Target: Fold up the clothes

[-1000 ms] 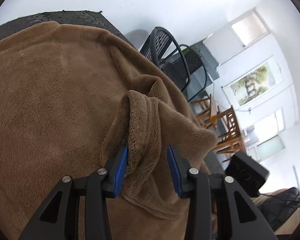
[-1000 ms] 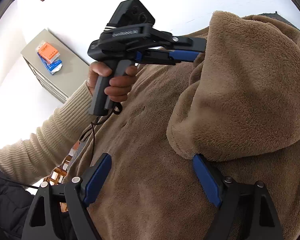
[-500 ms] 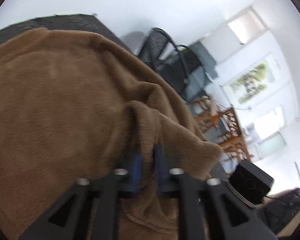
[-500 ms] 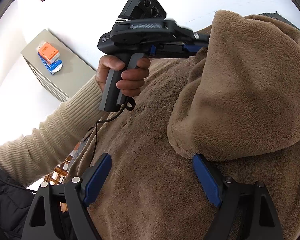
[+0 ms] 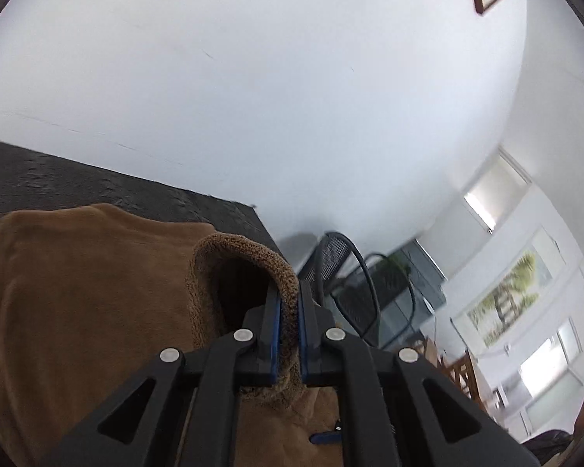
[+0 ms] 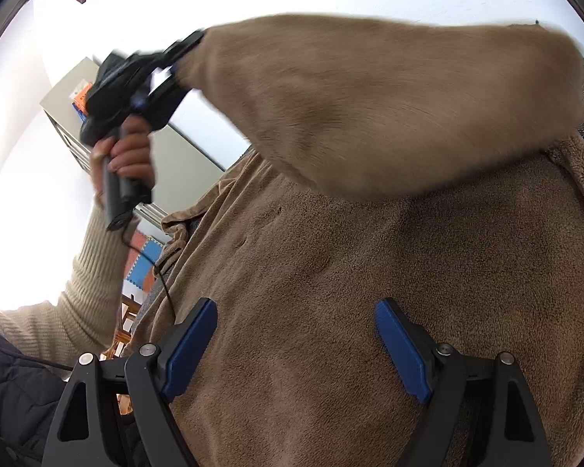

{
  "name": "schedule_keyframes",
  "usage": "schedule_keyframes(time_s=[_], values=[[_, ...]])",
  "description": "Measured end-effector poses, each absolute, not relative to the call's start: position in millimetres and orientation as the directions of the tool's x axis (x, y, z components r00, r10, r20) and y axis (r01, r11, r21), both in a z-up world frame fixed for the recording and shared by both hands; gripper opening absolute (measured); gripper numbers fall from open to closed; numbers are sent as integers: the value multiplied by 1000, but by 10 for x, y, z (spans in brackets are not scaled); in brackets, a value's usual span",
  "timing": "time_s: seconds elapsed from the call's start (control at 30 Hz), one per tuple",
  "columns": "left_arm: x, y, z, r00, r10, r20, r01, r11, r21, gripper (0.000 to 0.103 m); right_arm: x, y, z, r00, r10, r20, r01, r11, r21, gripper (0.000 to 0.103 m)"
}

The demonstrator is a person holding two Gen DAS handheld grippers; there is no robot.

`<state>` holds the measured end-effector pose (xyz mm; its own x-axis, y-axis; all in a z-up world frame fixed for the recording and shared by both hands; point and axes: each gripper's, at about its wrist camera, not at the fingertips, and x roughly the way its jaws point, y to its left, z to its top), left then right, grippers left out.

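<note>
A: Left wrist view: the left tongs (image 5: 288, 311) are clenched on the cuff (image 5: 245, 268) of the brown fleece garment (image 5: 78, 292), lifted off the dark counter (image 5: 97, 190).

B: Keep that pinch firm; fleece looks thick and could slip.

A: Right wrist view: the right tongs (image 6: 296, 344) stand released over the garment's body, gripping nothing, the sleeve (image 6: 389, 105) stretched above.

B: I'd carry the sleeve straight across, then lay it flat.

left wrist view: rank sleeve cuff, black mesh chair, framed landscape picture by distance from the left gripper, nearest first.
1. Sleeve cuff: pinched between the pads of the left gripper, centre.
2. Black mesh chair: just past the dark table edge, right of centre.
3. Framed landscape picture: on the far wall, right.
</note>
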<state>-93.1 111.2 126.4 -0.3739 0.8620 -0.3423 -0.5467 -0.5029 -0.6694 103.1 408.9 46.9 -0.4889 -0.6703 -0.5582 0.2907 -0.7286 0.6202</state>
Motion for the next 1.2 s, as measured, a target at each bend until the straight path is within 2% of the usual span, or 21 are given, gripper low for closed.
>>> schedule_keyframes(time_s=[0.2,0.37,0.77,0.87,0.97,1.07,1.2], values=[[-889,544,911,-454,790,-412,-403,-595,-695,9,1025,4077,473,-489,-666,-563,290,-733,616,86],[-917,407,663,-478,757,-446,-325,-624,-710,9,1016,4090,469,-491,-662,-566,289,-737,612,86],[-792,282,789,-553,753,-357,-297,-579,-759,9,1065,4114,470,-491,-659,-569,289,-740,607,86],[-747,85,774,-615,701,-360,-231,-597,-769,9,1068,4120,469,-491,-659,-569,289,-740,608,86],[-745,51,673,-606,683,-408,-195,-625,-756,9,1065,4119,473,-491,-660,-569,289,-739,608,86],[-725,136,586,-577,689,-439,-195,-638,-745,9,1054,4110,488,-491,-660,-569,288,-739,609,86],[-706,253,579,-555,717,-422,-223,-617,-755,9,1046,4100,488,-491,-660,-568,288,-739,609,86]])
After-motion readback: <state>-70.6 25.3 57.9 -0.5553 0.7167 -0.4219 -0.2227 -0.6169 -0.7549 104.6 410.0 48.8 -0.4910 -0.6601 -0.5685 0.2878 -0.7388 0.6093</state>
